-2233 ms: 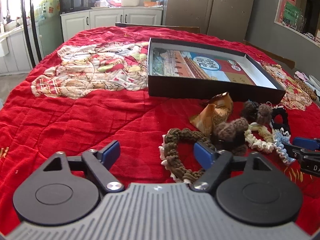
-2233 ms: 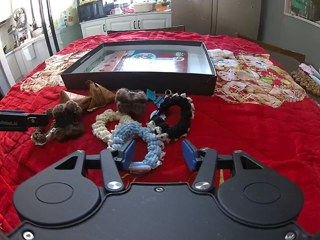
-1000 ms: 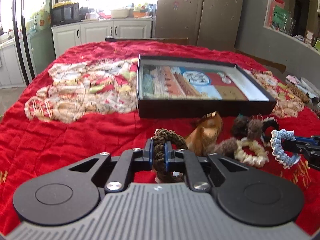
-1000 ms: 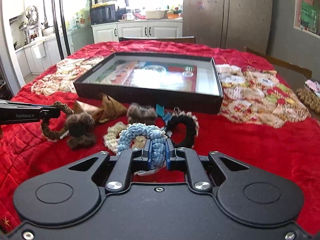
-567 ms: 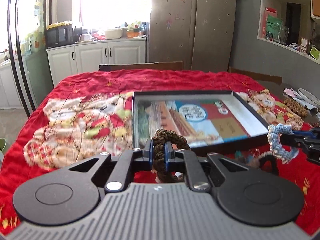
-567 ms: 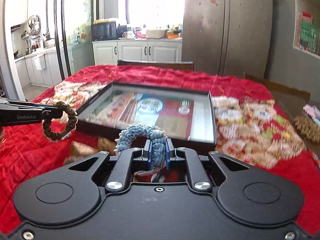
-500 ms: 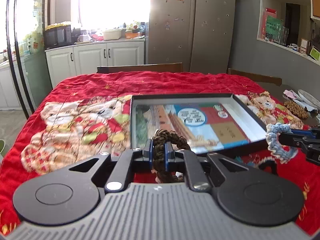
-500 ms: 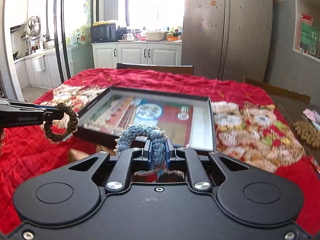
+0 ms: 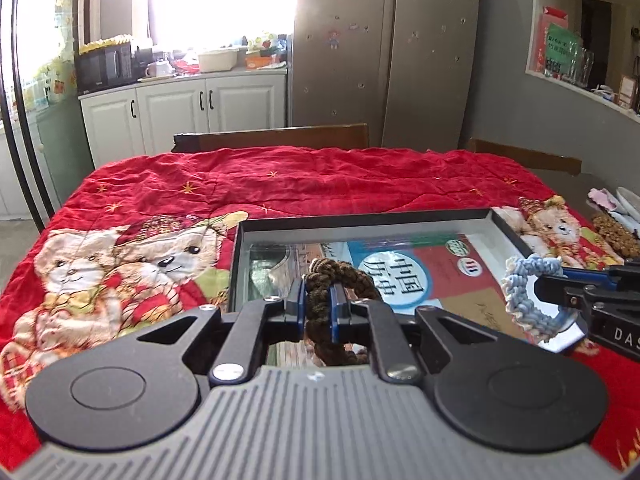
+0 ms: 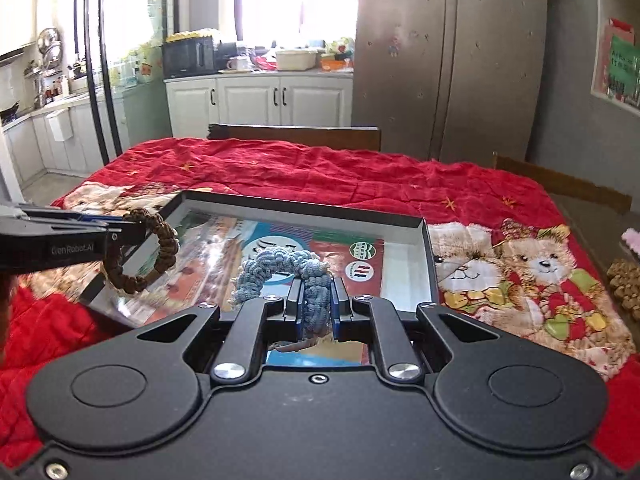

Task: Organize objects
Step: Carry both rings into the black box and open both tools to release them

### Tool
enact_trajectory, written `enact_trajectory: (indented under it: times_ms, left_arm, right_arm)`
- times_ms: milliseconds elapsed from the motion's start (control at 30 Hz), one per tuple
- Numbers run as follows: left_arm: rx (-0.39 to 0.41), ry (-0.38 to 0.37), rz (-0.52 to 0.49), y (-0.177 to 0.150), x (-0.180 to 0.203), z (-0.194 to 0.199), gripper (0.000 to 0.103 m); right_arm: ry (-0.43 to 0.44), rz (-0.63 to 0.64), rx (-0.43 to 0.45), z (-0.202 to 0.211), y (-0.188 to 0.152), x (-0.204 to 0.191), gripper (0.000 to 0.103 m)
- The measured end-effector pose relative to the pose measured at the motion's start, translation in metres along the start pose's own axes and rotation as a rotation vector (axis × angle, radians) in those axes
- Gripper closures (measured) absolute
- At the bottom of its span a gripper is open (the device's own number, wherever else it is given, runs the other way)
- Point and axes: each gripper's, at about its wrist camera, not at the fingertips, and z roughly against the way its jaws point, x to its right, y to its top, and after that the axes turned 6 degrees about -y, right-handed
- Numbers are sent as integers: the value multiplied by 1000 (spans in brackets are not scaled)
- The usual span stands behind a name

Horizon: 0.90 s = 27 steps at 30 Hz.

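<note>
My left gripper (image 9: 318,302) is shut on a brown knitted hair tie (image 9: 340,276), which hangs above the near left part of the black shallow box (image 9: 360,216). My right gripper (image 10: 316,300) is shut on a light blue knitted hair tie (image 10: 280,264), held above the box's (image 10: 304,206) near middle. The right wrist view also shows the left gripper (image 10: 120,226) at the left with the brown hair tie (image 10: 140,256) dangling from it. In the left wrist view the right gripper (image 9: 560,280) enters from the right with the blue hair tie (image 9: 528,300). The box holds a colourful printed sheet (image 9: 420,272).
A red quilt with teddy-bear prints (image 9: 132,256) covers the table. Wooden chair backs (image 9: 272,138) stand at its far edge. Brown beaded things (image 10: 624,280) lie near the right edge. Beyond are white cabinets (image 10: 256,100) and a steel fridge (image 10: 448,60).
Both grippers have lifted their hair ties off the quilt and carried them forward over the box. The other hair ties and the wrapper have dropped out of view below.
</note>
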Motion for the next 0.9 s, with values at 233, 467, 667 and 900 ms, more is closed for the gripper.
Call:
enact_trajectory:
  times_ms: [233, 467, 667, 900]
  left_arm:
    - [-19, 24, 28, 10, -6, -40, 88]
    - [-33, 30, 30, 14, -8, -66, 88]
    - [-56, 33, 45, 14, -13, -85, 88]
    - [-69, 47, 62, 14, -19, -97, 87]
  right_arm:
    - [-11, 0, -15, -51, 11, -1, 90]
    - [-13, -11, -40, -89, 15, -5, 90]
    - [-22, -7, -50, -113, 16, -7, 90]
    - [-27, 4, -58, -129, 17, -9, 90]
